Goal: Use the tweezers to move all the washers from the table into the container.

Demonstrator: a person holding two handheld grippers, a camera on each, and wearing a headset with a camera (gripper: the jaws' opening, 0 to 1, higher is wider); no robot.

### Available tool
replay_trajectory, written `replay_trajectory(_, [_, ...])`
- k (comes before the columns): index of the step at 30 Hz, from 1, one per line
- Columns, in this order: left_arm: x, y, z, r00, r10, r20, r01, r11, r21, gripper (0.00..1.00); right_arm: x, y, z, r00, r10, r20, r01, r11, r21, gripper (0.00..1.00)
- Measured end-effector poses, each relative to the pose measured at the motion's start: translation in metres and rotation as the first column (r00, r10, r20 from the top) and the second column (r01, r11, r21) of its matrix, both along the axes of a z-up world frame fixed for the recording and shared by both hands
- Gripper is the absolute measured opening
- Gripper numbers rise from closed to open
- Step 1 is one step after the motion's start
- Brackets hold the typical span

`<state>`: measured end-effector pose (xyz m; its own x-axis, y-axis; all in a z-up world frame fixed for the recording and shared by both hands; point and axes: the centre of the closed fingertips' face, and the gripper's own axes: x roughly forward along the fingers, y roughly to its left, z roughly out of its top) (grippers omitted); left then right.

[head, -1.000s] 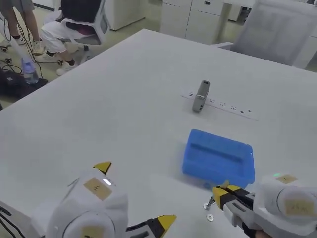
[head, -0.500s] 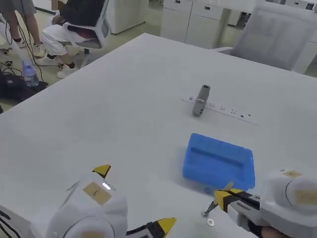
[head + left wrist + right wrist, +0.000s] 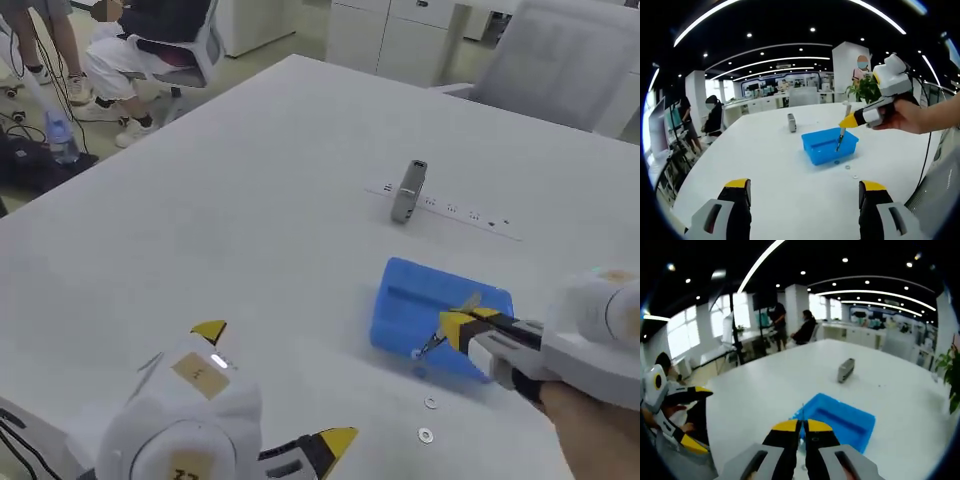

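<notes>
At the lower left of the head view, the left gripper [image 3: 272, 385] hangs low over the table [image 3: 250, 200]. Its fingers are spread wide and there is nothing between them. It is well apart from the work, and I think it has no part in the coming move.

Further to the right, in the lower middle of the frame, the blue container [image 3: 400, 325] stands on the table, a shallow open tray. Then come the tweezers [image 3: 432, 343]. Their long axis runs on a slant, from the right gripper down and to the left in the frame. Their tip is at the near wall of the container, about over its lower edge. Whether a washer sits in the tip I cannot tell, because it is too small to see.

Below the container in the frame, two washers [image 3: 430, 403] lie flat on the table, one above the other and both apart from the container wall.

At the right edge is the right gripper [image 3: 460, 322]. Its fingers are pressed together on the handle of the tweezers, and in the right gripper view the two yellow tips stand side by side above the blue tray.

The coming move, as I judge it, depends on one relation. The hollow of the container lies up and to the right of the tweezer tip, back along the tweezers' own line. The washers on the table lie the opposite way, below the tip. The right gripper is much nearer to both than the left one.
</notes>
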<state>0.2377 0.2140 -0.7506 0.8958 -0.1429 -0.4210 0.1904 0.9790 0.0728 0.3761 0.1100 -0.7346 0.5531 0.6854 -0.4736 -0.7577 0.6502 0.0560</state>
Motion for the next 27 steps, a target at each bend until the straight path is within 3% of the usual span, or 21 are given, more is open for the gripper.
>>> replay_trajectory(8, [0.0,0.0,-0.001,1.0,-0.003,-0.007,0.003,1.0,0.003,0.91,0.027,0.003,0.006,0.998,-0.045,0.039,0.044,0.999,0.013,0.0])
replay_trajectory(17, [0.0,0.0,-0.003,1.0,-0.003,-0.012,0.003,1.0,0.004,0.91,0.035,0.007,-0.016,0.997,-0.051,0.054,0.053,0.998,-0.038,0.0])
replay_trajectory(27, [0.001,0.002,-0.004,1.0,0.008,-0.019,-0.007,1.0,0.019,0.9,0.043,0.013,-0.038,0.997,-0.062,0.037,0.064,0.997,-0.052,0.0])
